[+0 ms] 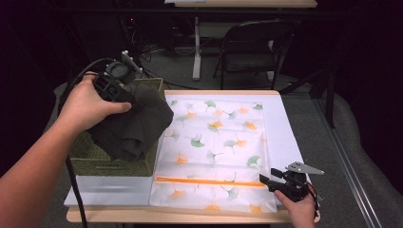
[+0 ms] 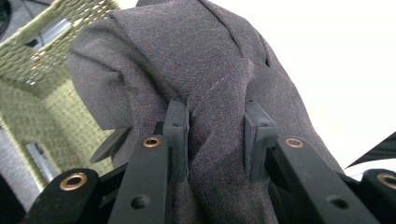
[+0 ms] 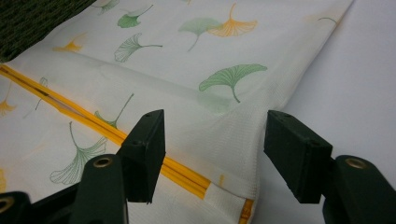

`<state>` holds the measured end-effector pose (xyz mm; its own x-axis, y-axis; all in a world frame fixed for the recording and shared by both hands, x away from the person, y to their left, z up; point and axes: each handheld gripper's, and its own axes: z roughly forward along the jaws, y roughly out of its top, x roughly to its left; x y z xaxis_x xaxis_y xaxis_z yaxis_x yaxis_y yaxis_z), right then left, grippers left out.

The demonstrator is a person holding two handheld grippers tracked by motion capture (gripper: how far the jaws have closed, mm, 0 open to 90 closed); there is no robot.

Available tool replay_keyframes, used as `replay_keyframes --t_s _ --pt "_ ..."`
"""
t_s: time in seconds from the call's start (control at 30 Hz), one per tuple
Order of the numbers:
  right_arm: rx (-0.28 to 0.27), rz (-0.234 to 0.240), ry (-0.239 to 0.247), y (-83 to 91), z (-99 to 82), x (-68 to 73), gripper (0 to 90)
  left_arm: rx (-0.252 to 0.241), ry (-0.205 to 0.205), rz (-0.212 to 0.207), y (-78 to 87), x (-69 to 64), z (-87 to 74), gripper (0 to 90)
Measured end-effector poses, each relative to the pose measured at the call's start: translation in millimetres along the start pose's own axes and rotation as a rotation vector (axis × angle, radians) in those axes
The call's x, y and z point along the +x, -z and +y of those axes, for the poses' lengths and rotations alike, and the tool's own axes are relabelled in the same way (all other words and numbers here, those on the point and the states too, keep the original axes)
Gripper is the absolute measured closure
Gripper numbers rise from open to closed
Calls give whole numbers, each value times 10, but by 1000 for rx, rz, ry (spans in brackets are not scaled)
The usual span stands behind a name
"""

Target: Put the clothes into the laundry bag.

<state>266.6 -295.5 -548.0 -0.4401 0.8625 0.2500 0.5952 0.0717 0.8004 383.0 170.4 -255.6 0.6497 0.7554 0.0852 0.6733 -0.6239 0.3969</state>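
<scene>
While left gripper (image 2: 212, 135) pinches dark garment (image 1: 135, 126) above basket (image 1: 102, 164) at table's left edge, mesh bag (image 1: 214, 142) lies rightward; right gripper (image 3: 212, 156), jaws spread, straddles bag's zipper corner (image 3: 229, 189) near front-right corner.

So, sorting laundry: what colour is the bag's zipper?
Orange zipper on the bag, best in the right gripper view.

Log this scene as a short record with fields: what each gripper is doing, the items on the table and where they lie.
left gripper: shut on the dark garment, held up over the basket
right gripper: open, jaws astride the near right corner of the laundry bag, apart from it
basket: woven, olive green, at the table's left
laundry bag: white mesh with ginkgo leaf print, flat beside the basket, orange zipper along its near edge
table: covered in white, wooden rim showing
</scene>
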Motion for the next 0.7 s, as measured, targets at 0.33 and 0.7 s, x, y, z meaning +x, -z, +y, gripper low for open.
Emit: replay_keyframes --t_s 0.33,0.7 --pt "0 3 -5 -3 2 -2 383 -8 -36 -37 -129 -151 98 683" --pt "0 2 -4 -6 4 -3 382 -17 -76 -74 -232 -333 181 684"
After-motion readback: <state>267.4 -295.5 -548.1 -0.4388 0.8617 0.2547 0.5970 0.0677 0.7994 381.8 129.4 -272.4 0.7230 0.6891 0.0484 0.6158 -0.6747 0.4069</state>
